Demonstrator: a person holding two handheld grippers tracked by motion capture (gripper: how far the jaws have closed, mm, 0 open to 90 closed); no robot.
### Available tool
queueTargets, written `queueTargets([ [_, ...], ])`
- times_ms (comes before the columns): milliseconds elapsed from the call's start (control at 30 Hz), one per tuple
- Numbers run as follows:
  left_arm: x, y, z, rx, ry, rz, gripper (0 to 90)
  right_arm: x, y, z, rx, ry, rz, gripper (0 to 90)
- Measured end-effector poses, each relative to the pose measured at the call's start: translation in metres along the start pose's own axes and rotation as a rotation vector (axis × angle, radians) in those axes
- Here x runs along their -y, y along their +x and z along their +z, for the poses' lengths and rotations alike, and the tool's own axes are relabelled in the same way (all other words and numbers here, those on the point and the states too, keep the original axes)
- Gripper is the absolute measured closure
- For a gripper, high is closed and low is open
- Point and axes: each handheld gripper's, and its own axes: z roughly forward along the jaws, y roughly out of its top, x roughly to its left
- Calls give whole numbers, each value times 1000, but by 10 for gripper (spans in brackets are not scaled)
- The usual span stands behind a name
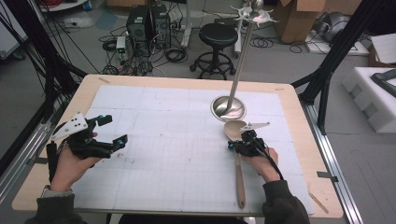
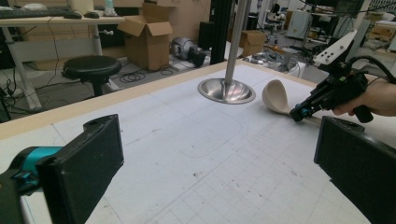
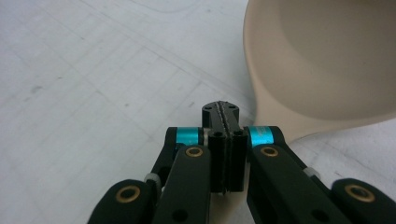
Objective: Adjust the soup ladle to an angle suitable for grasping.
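A ladle [image 1: 239, 179] with a beige bowl [image 3: 322, 60] and a long wooden handle lies on the white grid mat, bowl pointing away from me. My right gripper [image 1: 239, 145] sits low at the neck of the ladle, just left of the bowl. Its jaws are shut flat against each other with nothing between them [image 3: 225, 109]. The left gripper view shows the same bowl [image 2: 276, 95] with the right gripper [image 2: 299, 113] beside it. My left gripper [image 1: 114, 129] hovers at the mat's left side, open and empty [image 2: 219, 163].
A steel stand with a round dished base [image 1: 228, 107] and a tall pole topped with hooks [image 1: 254, 14] rises just beyond the ladle bowl. The white grid mat [image 1: 177, 154] covers most of the wooden table. A black stool [image 1: 217, 37] and cables lie on the floor behind.
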Motion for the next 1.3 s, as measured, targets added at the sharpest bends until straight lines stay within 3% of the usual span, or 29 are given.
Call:
queueTargets([
  [67,0,0,1,1,1,-2,18,0,4,-12,-21,-43,-17,900],
  [233,0,1,1,3,2,-3,18,11,10,-36,-31,-46,-63,900],
  [300,0,1,1,3,2,-3,18,23,13,-48,-52,-40,-85,900],
  [333,0,1,1,2,2,-1,18,38,13,-60,-73,-42,-99,900],
  [400,0,1,1,4,1,-5,18,46,13,-65,-87,-46,-106,900],
  [533,0,1,3,0,2,-3,18,82,17,-85,-121,-58,-93,900],
  [700,0,1,6,2,8,-3,18,100,27,-90,-155,-56,-117,900],
  [733,0,1,6,3,10,-2,18,106,34,-92,-172,-54,-133,900],
  [900,1,1,8,3,15,-3,18,111,43,-94,-187,-38,-158,900],
  [1067,0,1,7,5,10,-2,18,117,45,-94,-207,-15,-174,900],
  [1300,1,1,8,5,14,-3,18,122,48,-91,-246,-40,-156,900],
])
